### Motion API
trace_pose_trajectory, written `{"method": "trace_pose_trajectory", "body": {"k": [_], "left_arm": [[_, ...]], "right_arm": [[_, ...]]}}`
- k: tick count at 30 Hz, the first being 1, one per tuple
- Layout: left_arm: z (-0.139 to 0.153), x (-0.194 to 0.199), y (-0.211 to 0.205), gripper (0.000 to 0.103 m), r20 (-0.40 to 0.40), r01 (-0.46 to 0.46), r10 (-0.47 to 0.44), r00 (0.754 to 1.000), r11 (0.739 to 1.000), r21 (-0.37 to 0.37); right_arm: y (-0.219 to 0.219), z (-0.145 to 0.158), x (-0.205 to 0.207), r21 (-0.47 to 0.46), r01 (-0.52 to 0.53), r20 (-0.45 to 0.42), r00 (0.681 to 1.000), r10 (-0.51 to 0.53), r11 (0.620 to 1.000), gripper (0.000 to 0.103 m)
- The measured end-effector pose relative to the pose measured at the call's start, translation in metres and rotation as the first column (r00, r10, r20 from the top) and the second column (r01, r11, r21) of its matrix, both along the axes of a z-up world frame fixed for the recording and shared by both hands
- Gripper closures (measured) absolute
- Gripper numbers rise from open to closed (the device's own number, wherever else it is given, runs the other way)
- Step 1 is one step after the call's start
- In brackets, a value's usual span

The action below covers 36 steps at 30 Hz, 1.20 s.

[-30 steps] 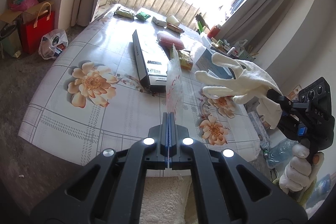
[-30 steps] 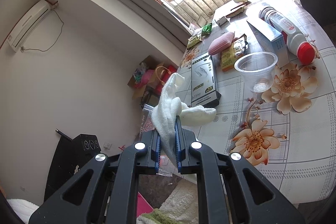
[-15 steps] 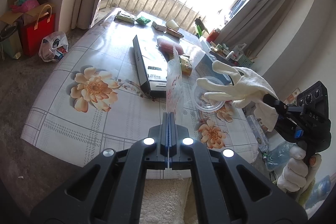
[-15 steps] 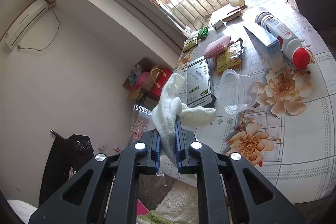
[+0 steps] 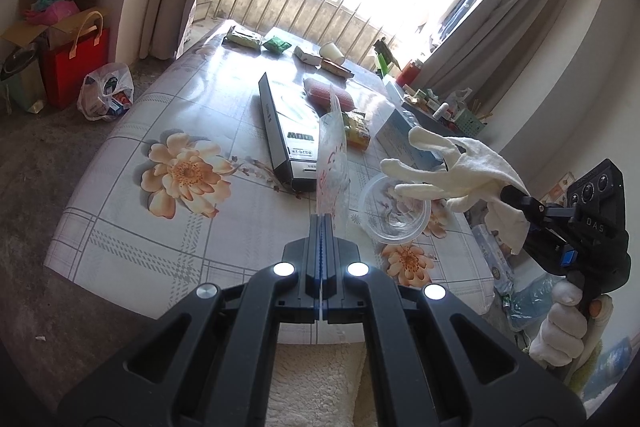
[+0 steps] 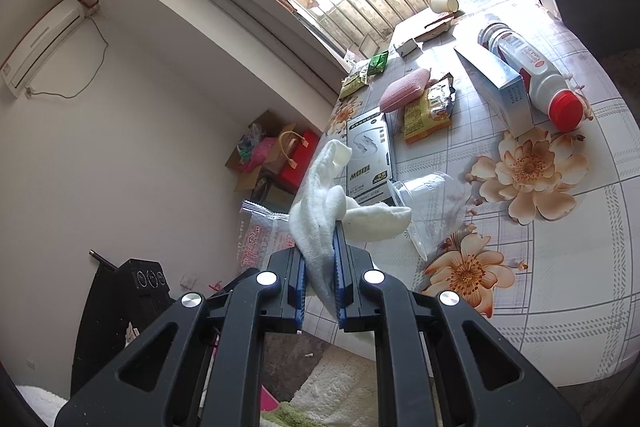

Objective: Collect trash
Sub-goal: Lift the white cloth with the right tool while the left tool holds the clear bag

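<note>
My left gripper (image 5: 321,225) is shut on the edge of a clear plastic bag (image 5: 331,155) with red print, which stands up from the jaws above the table's near edge. The same bag (image 6: 260,227) shows at the left of the right wrist view. My right gripper (image 6: 320,255) is shut on a white cloth glove (image 6: 322,199). In the left wrist view this gripper (image 5: 516,197) holds the glove (image 5: 460,163) out over the table's right side. A clear plastic cup (image 6: 432,211) lies tipped on its side, with the glove's fingers at its rim (image 5: 394,211).
The floral-cloth table (image 5: 132,227) carries a black and silver box (image 5: 288,131), a pink sponge (image 6: 404,87), a yellow snack pack (image 6: 426,111), a blue-white carton (image 6: 500,83), a red-capped bottle (image 6: 532,75) and a paper cup (image 6: 442,3). Bags and boxes (image 5: 76,67) stand on the floor at left.
The clear cup has gone from upright to lying on its side by the glove's fingers. Both grippers have kept their grips.
</note>
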<state>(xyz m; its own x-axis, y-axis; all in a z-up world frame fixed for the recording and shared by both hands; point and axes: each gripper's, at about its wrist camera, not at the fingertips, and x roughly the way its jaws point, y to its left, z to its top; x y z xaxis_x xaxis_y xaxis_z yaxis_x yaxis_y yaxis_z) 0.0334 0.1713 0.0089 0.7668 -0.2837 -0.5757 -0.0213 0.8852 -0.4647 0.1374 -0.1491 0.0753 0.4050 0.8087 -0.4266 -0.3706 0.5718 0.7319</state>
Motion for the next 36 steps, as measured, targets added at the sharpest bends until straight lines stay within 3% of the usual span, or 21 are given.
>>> {"method": "trace_pose_trajectory", "body": {"k": [13,22,36], "left_arm": [[0.015,-0.007,0.006,0.103,0.035,-0.018,0.018,0.999,1.000,0.005],[0.055,-0.011,-0.001,0.103,0.122,0.009,-0.013,0.992,1.000,0.026],[0.107,0.004,-0.036,0.103,0.246,0.106,-0.115,0.963,0.993,0.050]], "right_arm": [[0.003,0.022,-0.003,-0.009,-0.016,0.059,0.998,0.017,1.000,0.091],[0.000,0.058,-0.010,-0.020,-0.023,0.158,0.987,0.026,1.000,0.091],[-0.059,0.083,-0.017,-0.010,0.138,0.229,0.964,-0.132,0.990,0.091]]}}
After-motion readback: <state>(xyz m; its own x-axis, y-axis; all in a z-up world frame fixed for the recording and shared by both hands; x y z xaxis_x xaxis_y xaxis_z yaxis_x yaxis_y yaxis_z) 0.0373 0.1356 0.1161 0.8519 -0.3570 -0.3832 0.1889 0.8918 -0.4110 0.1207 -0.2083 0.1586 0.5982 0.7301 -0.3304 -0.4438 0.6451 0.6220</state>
